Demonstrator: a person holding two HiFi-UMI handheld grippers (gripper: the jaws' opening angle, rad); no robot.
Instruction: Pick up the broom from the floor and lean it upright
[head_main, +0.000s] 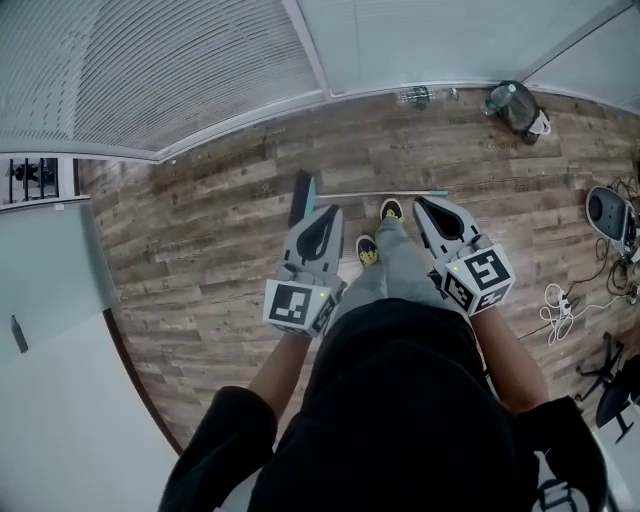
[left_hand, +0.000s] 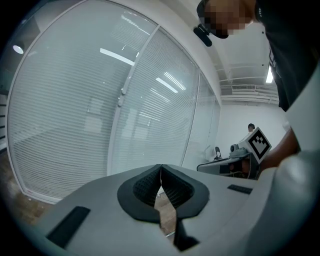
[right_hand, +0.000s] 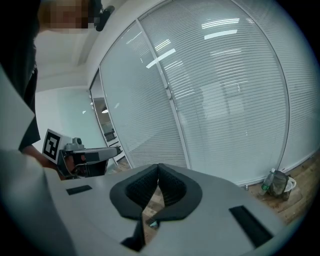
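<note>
Well, broom (head_main: 350, 194) lies flat on the wood floor (head_main: 200, 260) toward its far edge, just ahead of the person's shoes (head_main: 368, 250). Long axis runs crossways, approx parallel w/ the glass wall (head_main: 200, 70). Head end is by the left gripper (head_main: 325, 213), handle tip by the right gripper (head_main: 425, 203). Both claws pressed together, empty, not on it yet
</note>
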